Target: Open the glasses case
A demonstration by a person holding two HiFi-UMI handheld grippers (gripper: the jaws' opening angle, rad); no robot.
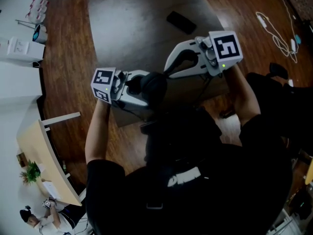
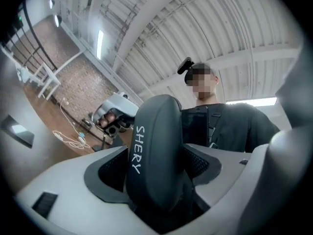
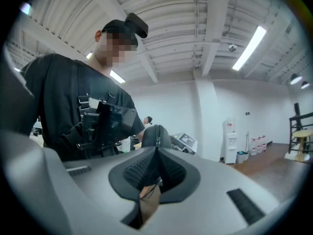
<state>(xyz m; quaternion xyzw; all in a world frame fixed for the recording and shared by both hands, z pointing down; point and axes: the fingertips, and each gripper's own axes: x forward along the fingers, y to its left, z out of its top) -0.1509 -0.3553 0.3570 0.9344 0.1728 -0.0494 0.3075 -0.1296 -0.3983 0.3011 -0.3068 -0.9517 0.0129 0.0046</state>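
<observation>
A dark grey, rounded, hard-shell glasses case (image 2: 156, 151) with the white word "SHERY" on its side is held in front of the person's chest, over the near edge of the counter (image 1: 137, 18). The case stands on end between the jaws of the left gripper (image 1: 142, 89), which are clenched on its two broad sides. A zip seam runs along the narrow edge of the case, and the case is closed.

The right gripper (image 3: 157, 151) points at the case from the opposite side. Its jaws are pressed together, their tips right at the zip seam. Whether they pinch a zip pull cannot be told.

Each gripper is white and carries a cube with black and white square markers, one cube at the left (image 1: 103, 83) and one at the right (image 1: 226, 46). A bare forearm reaches up to each gripper. In both gripper views the person's dark shirt and chest harness fill the space behind the case.

The counter is a dull dark grey slab. A flat black rectangular object (image 1: 181, 22) lies near its far edge, well apart from the grippers. Around the counter is a brown wooden floor (image 1: 68, 53) with a loose white cable (image 1: 279, 33) at the right. A curved pale wooden desk (image 1: 44, 155) with a small green plant (image 1: 32, 171) stands at the lower left.
</observation>
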